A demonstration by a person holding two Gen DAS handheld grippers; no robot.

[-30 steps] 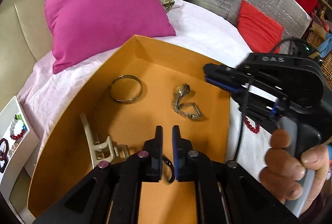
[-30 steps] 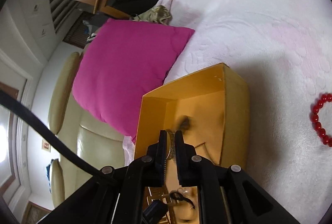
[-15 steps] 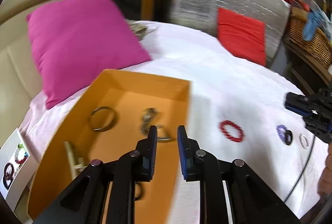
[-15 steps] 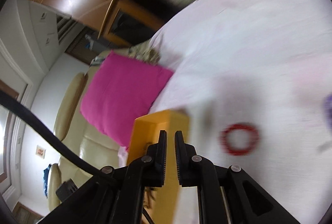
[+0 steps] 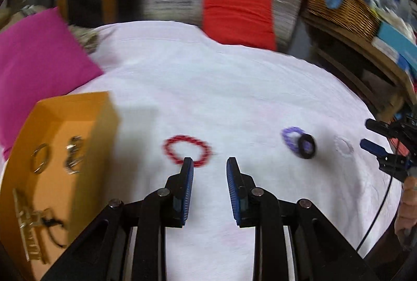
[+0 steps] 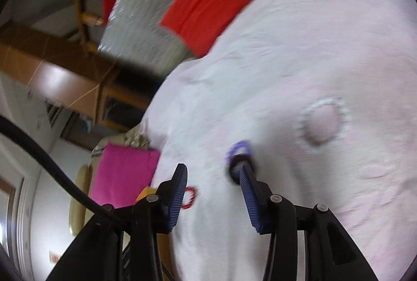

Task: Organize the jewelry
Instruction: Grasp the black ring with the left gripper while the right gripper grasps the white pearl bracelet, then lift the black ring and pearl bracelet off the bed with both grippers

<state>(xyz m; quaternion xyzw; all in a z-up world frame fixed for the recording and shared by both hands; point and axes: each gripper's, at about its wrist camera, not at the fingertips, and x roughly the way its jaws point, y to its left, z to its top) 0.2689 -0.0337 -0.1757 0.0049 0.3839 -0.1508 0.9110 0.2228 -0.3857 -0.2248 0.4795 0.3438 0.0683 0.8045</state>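
Far left of the left tongs point(image 5: 209, 162) sits the orange box point(image 5: 104, 109), already holding a metal bangle point(image 5: 40, 158) and other pieces. These tongs have just been opening to a narrow gap with nothing between them; the red bead bracelet point(image 5: 186, 149) lies just beyond their left tip on the white bedcover point(image 5: 234, 88). Closing from here could pinch cloth or nudge the beads away. The right tongs point(image 6: 213, 171), just opened wider and empty, hover by the black ring point(image 6: 235, 169) overlapping a purple bracelet point(image 6: 239, 147); one grab could drag both.

Both black grippers point(image 5: 209, 163) point(image 6: 213, 171) carry 2 blue ribbed pads, silver screws, black cable point(image 6: 52, 169).
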